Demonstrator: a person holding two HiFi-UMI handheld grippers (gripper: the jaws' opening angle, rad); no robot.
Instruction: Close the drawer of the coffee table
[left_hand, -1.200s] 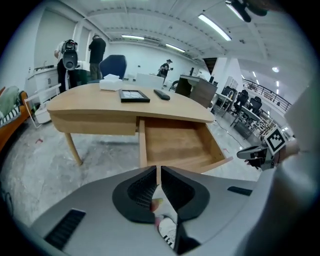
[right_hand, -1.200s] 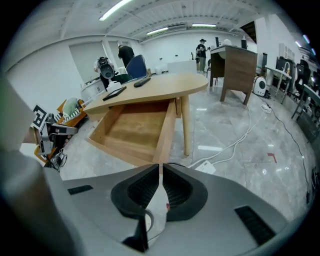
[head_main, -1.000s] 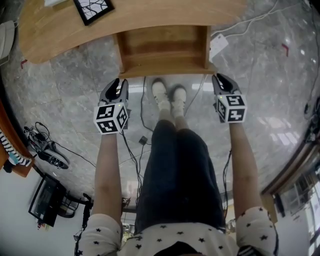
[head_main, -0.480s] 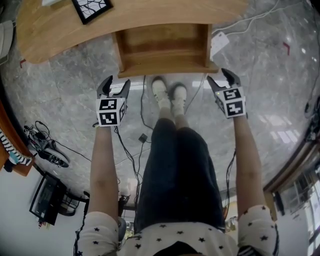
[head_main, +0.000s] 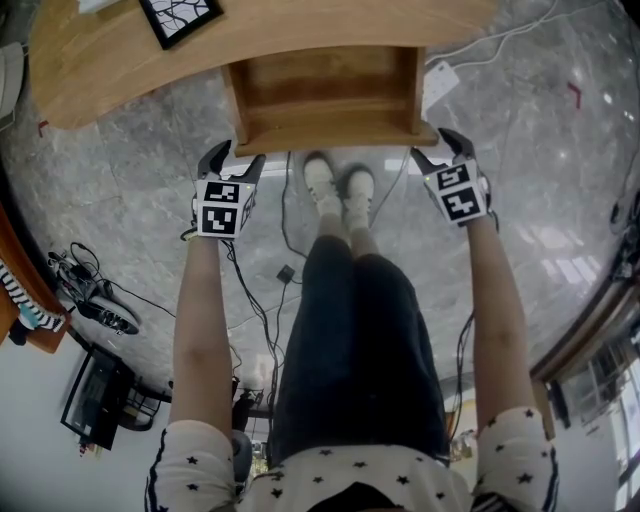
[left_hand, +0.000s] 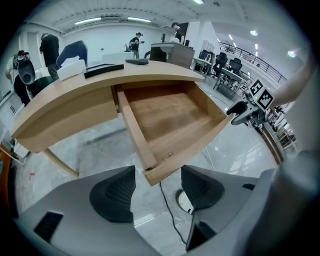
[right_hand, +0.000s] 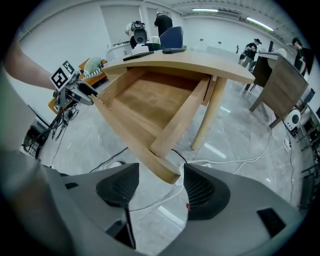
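The wooden coffee table has its drawer pulled out toward me, empty inside. My left gripper sits at the left end of the drawer's front panel, and my right gripper sits at the right end. In the left gripper view the drawer's left front corner shows in the gap of the open left gripper, with no pad pressing on it. In the right gripper view the right front corner lies between the jaws of the right gripper, which are opening and do not touch it.
A black-framed picture lies on the tabletop. Cables and a white adapter are on the marble floor. My shoes stand just below the drawer front. A table leg is right of the drawer. People stand far behind the table.
Both grippers went from shut to wide open, rolled about their axes, and moved up the picture to the two ends of the drawer's front panel.
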